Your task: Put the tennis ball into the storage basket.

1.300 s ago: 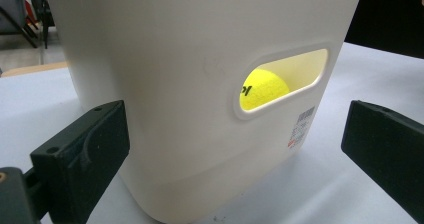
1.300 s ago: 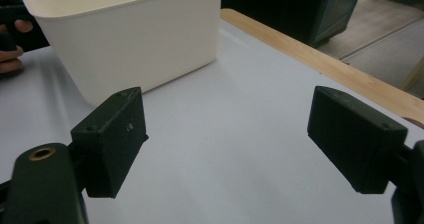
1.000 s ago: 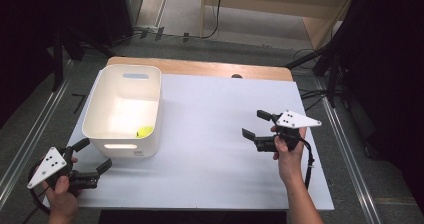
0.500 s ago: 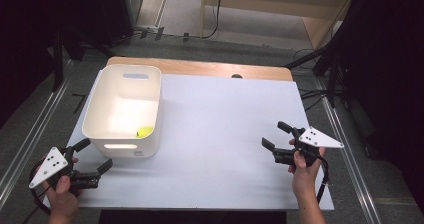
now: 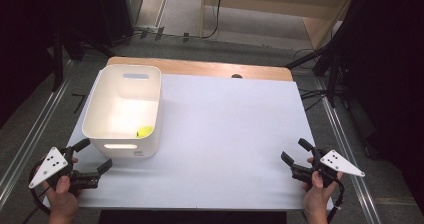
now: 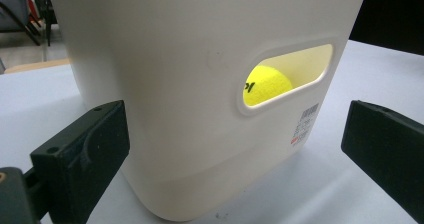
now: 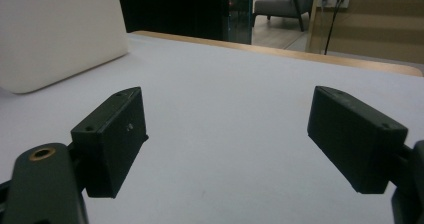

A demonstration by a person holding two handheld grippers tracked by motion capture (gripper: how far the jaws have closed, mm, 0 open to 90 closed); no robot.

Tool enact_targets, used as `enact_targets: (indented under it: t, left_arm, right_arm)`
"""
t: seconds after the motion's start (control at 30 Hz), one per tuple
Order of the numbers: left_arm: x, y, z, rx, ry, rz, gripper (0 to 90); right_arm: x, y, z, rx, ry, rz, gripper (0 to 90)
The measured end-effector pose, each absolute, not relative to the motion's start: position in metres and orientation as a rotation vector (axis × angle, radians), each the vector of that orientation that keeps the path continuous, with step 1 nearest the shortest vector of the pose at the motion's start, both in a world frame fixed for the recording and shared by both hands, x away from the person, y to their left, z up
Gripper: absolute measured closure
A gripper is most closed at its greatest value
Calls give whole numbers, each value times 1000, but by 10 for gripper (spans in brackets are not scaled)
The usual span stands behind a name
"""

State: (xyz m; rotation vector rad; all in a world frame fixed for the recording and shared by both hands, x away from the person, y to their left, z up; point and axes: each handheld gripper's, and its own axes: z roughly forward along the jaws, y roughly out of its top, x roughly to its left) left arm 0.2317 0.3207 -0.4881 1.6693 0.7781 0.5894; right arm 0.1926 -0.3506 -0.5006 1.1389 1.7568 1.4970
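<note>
From above, the yellow ball (image 5: 145,131) lies in the white bin (image 5: 107,111) near the counter (image 5: 230,129)'s left edge, with both tongs wide and empty: left tongs (image 5: 95,156) by the bin's near wall, whose slot shows the ball in the left gripper view, and right tongs (image 5: 295,151) at the near right corner, over bare counter in the right gripper view.

Black lettering on the yellow ball (image 6: 267,85) shows through the white bin's (image 6: 190,109) handle slot; the bin's barcode sticker (image 6: 305,125) is illegible.

Left gripper (image 5: 95,156) and right gripper (image 5: 296,157), jaws apart, both empty.
</note>
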Motion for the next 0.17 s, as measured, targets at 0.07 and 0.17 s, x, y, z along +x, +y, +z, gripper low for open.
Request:
enact_targets:
  t: [0.07, 0.17]
  left_arm:
    - [232, 320, -488, 1674, 778, 590, 0]
    - [232, 320, -488, 1676, 779, 590, 0]
  right_arm:
    - [191, -353, -503, 1146, 1758, 1488, 145]
    - [190, -355, -504, 1159, 1735, 1498, 145]
